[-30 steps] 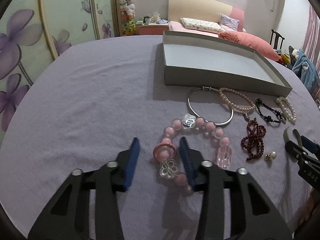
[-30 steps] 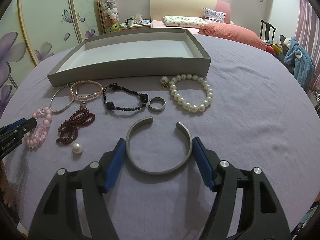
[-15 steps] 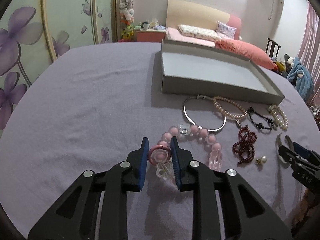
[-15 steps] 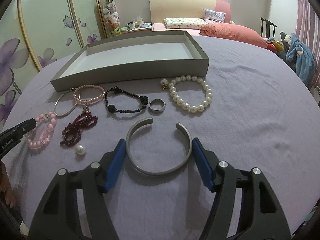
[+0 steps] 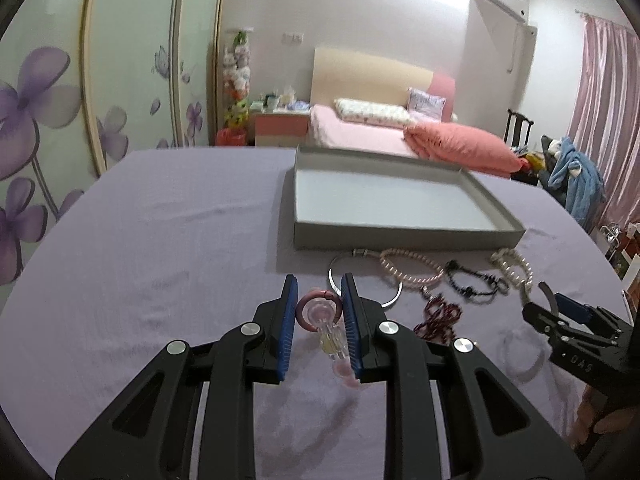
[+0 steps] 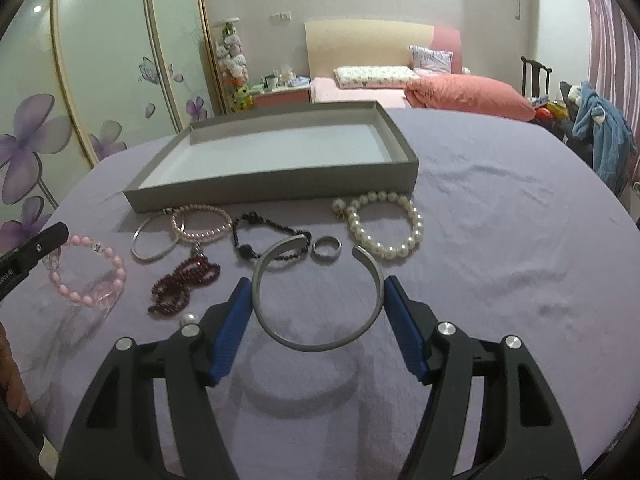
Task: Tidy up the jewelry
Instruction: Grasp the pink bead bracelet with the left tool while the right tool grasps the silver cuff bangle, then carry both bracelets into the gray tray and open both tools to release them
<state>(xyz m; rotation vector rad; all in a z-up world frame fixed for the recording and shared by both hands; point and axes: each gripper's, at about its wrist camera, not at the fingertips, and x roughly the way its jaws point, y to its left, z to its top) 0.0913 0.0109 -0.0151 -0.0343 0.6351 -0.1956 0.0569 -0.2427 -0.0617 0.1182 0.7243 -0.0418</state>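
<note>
My left gripper (image 5: 318,298) is shut on the pink bead bracelet (image 5: 320,314) and holds it lifted above the purple cloth; the bracelet hangs in a loop in the right wrist view (image 6: 90,276). My right gripper (image 6: 318,286) is shut on the silver cuff bangle (image 6: 316,340) and holds it raised off the cloth, its shadow below. The grey tray (image 6: 276,184) stands behind the jewelry, also in the left wrist view (image 5: 400,236).
On the cloth lie a thin silver hoop (image 6: 150,244), a pink pearl bracelet (image 6: 202,226), a dark red bead strand (image 6: 184,284), a black bead bracelet (image 6: 260,236), a silver ring (image 6: 327,247), a white pearl bracelet (image 6: 384,226) and a loose pearl (image 6: 188,318).
My left gripper closed on the pink bead bracelet and lifted it off the cloth. My right gripper closed on the silver cuff and raised it.
</note>
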